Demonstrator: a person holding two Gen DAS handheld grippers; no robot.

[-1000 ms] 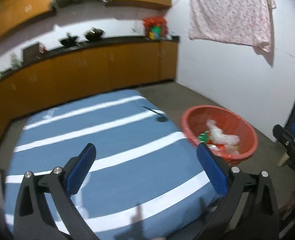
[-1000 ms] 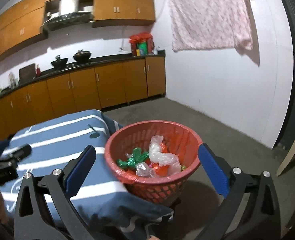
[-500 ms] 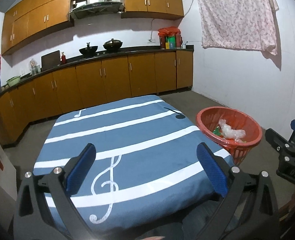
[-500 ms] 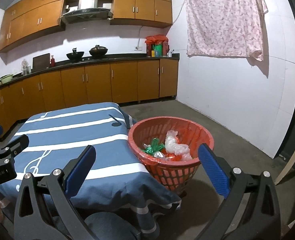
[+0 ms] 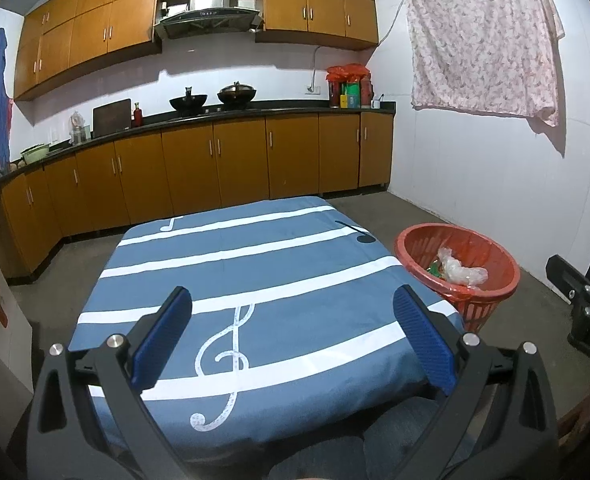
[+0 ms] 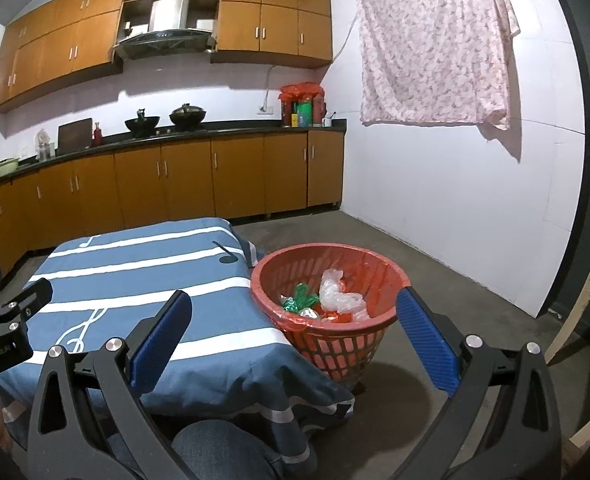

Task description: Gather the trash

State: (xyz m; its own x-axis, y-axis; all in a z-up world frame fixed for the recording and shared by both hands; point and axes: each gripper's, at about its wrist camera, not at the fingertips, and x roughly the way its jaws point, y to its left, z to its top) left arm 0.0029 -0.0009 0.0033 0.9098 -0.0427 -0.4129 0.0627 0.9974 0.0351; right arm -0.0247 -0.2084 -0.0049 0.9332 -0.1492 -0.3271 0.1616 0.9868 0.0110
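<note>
Round red lattice basket (image 6: pixel 337 346), crinkled plastic trash (image 6: pixel 341 298)

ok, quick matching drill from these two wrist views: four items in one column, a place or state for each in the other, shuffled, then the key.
Items:
1. red basket
2. clear plastic wrapper
3. pink floral cloth
4. left gripper

Places or states:
A. hanging on the white wall
B. open, holding nothing
C. on the floor beside the table
D. lying inside the basket

Pairs: 1-C, 2-D, 3-A, 4-B
</note>
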